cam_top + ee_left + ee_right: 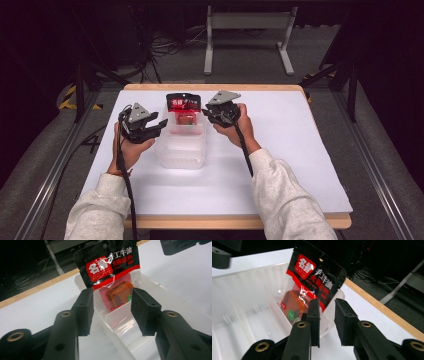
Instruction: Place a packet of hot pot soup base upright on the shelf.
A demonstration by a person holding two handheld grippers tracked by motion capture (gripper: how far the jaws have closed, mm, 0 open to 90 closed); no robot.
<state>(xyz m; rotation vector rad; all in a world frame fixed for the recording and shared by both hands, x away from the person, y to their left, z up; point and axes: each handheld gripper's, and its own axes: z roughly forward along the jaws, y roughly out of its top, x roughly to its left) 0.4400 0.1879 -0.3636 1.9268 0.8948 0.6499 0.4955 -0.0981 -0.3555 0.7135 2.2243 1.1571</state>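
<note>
My left tongs and right tongs flank the clear bin, both released; the seasoning packet stands upright against its far end.

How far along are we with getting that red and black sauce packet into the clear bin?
Mostly done, it seems: the sauce packet stands upright in the far end of the clear bin, leaning on its far wall. Nothing is in hand: the left claw and the right claw are both open, one on each side of the bin. What may remain is pulling the claws away.
</note>
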